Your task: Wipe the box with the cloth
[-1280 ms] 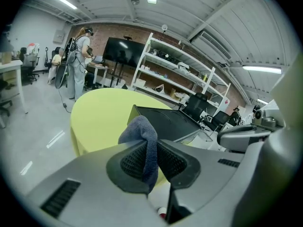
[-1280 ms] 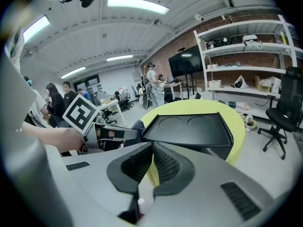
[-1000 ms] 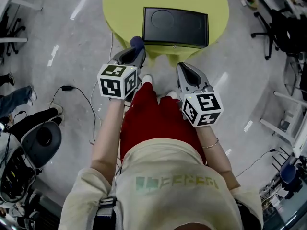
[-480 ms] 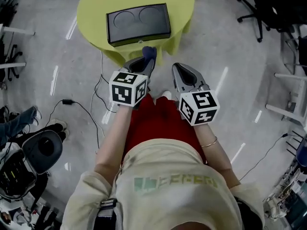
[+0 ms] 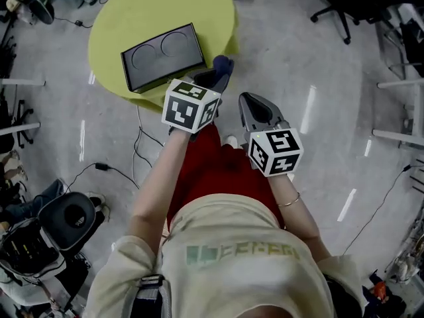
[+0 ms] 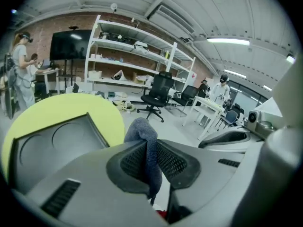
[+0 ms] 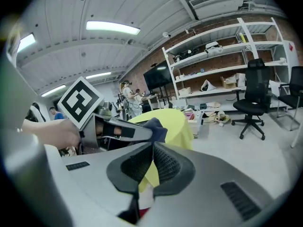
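Note:
A black box [image 5: 162, 55] with two round recesses in its lid lies on the round yellow table [image 5: 132, 8]; the left gripper view shows the box [image 6: 52, 145] low on the left. My left gripper [image 5: 216, 73] is shut on a blue-grey cloth [image 5: 222, 62], held at the table's near right edge, just right of the box and apart from it. The cloth [image 6: 144, 141] bunches up between the jaws. My right gripper [image 5: 249, 102] hangs over the floor right of the table, shut with nothing in it. Its own view shows the cloth [image 7: 156, 126] and the table [image 7: 177, 122].
Grey floor surrounds the table, with cables [image 5: 99, 167] at the left and a dark round stool [image 5: 66, 220] at lower left. Office chairs [image 6: 156, 91], white shelving [image 6: 137, 56] and white desks [image 6: 208, 110] stand beyond. People [image 6: 21, 70] stand at the far left.
The table and box have slid left and nearer in the head view. My left gripper with the cloth has come forward to the table's right edge. The right gripper has hardly moved.

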{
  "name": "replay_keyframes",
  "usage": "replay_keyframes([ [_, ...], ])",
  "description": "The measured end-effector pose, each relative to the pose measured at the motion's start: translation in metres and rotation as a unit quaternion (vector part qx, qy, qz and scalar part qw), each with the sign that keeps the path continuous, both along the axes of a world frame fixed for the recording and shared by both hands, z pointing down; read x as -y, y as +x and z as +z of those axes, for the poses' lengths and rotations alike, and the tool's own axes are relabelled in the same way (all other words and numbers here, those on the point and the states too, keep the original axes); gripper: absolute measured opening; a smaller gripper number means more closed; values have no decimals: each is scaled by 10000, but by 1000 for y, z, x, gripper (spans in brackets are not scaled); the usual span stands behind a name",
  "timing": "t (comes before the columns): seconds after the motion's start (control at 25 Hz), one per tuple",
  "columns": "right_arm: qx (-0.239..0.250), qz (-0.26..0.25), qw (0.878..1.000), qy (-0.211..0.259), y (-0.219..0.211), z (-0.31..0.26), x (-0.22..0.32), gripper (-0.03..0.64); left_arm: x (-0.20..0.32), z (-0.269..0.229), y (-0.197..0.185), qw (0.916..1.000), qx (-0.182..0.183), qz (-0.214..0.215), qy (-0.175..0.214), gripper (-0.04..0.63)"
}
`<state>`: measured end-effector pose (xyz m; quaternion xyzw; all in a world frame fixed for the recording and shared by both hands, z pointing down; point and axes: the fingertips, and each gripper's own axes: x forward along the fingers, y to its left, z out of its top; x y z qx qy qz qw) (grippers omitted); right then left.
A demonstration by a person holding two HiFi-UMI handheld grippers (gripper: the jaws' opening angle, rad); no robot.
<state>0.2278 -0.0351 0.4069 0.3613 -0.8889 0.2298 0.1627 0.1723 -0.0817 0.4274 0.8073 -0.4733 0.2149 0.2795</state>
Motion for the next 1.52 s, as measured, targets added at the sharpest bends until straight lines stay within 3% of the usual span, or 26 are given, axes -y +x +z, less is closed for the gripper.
replay_keyframes([
  [0.16, -85, 328, 9994, -81, -6, 5, 58, 38, 81, -11, -5, 9991, 116, 388, 159, 63],
  [0.36, -132, 599, 9981, -83, -40, 6, 117, 38, 159, -19, -44, 9977, 160, 587, 302, 63],
  [0.8, -248, 832, 9955, -372, -89, 15, 191, 38, 270, -2, -118, 9959, 569, 702, 110, 63],
  [1.04, -239, 802, 9954, -471, -94, 22, 197, 38, 276, 16, -125, 9939, 797, 756, -40, 63],
  [1.52, -107, 653, 9967, -469, -68, 30, 145, 38, 204, 35, -99, 9892, 1175, 841, -237, 63],
])
